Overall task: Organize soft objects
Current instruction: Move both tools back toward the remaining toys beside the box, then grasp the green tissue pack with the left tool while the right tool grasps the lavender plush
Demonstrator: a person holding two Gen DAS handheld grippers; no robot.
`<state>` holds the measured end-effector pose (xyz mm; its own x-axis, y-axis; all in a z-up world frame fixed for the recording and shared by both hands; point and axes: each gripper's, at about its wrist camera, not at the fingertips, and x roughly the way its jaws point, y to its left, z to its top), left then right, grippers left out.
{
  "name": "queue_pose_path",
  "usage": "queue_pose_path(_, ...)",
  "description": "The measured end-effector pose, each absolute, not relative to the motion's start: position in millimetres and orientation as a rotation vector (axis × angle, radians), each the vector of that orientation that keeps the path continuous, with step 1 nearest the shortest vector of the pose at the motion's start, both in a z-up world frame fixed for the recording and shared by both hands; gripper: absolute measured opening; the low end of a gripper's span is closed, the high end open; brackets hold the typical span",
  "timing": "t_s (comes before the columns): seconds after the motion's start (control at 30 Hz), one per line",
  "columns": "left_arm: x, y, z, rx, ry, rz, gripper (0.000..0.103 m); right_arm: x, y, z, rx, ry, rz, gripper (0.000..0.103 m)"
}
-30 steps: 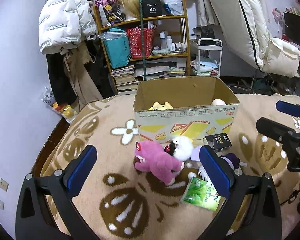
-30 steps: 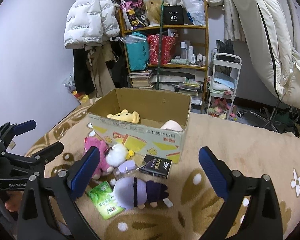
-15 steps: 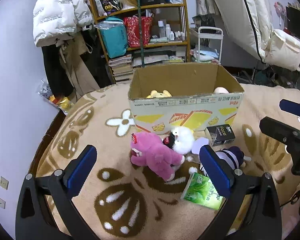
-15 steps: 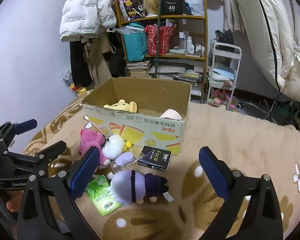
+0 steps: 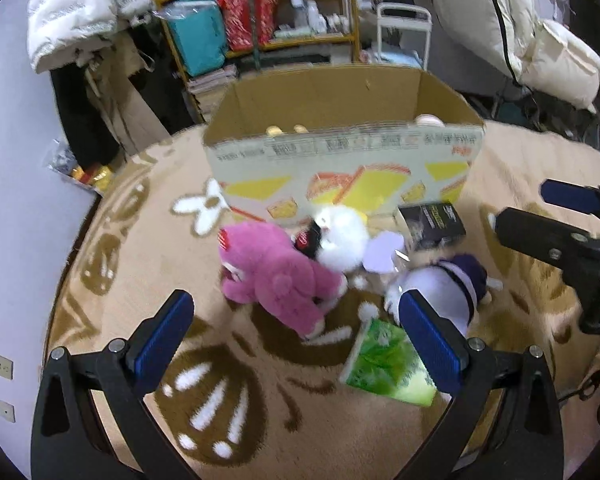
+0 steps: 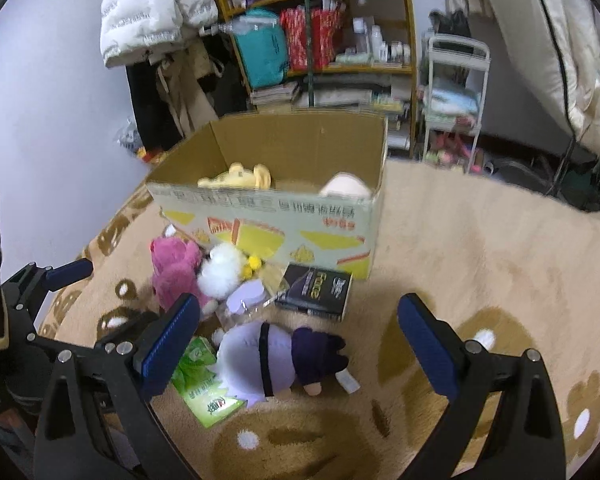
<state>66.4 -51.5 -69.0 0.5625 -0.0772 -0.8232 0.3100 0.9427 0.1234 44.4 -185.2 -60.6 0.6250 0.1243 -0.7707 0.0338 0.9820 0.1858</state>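
Nearest, the left gripper and right gripper are hovering with jaws spread wide and empty, seemingly lining up over the toys for a first pick. Just beyond them the purple-and-white doll and pink plush are lying loose on the blanket, waiting. Farther back the cardboard box is sitting open, probably as the collecting place, since a yellow plush is already lying inside.

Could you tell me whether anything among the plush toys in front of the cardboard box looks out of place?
Yes. Among the soft toys on the patterned beige blanket lie two items that are not plush: a black rectangular carton by the printed cardboard box, and a green printed packet beside the purple-and-white plush doll. Nothing looks spilled or damaged.
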Motion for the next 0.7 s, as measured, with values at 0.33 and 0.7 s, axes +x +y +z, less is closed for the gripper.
queue_pose_path(0.33,63.4,-71.0,-86.0,0.261,1.051,-0.345,0.101,57.6,-183.0,-89.0,0.232,1.022,0.095,0.103)
queue_pose_path(0.7,67.6,-85.1,-107.1,0.246,1.155,-0.409,0.101,69.5,-185.6,-115.8,0.272,1.134,0.103,0.103)
